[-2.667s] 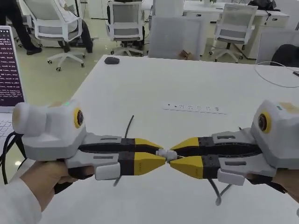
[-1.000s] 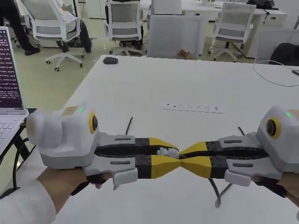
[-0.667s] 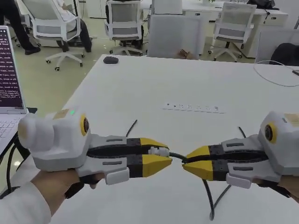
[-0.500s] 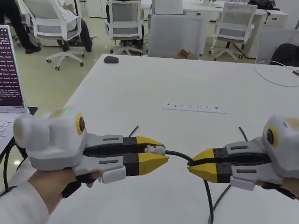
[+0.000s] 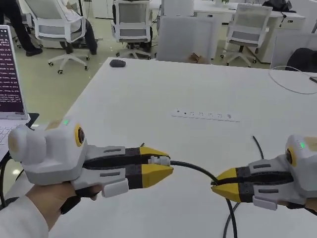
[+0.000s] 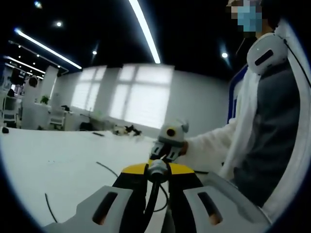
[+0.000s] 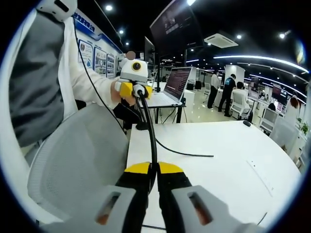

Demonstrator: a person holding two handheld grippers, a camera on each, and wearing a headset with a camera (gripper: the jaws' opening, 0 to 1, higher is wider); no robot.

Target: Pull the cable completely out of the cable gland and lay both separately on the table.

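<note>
The left claw (image 5: 170, 163) is clamped on the cable gland (image 5: 158, 160); the right claw (image 5: 214, 182) pinches the cable (image 5: 193, 167) near it. A straight pull along the gland's axis looks best.

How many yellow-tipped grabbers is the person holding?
2: the left gripper, left in the head view, shut on the cable gland; the right gripper, opposite it, shut on the cable.

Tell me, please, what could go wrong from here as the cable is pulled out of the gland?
1. The small gland sits right at the tips of the left gripper, so a hard tug could slip or twist it loose.
2. The right gripper pinches only the thin cable; it may slide through the jaws instead of drawing out.
</note>
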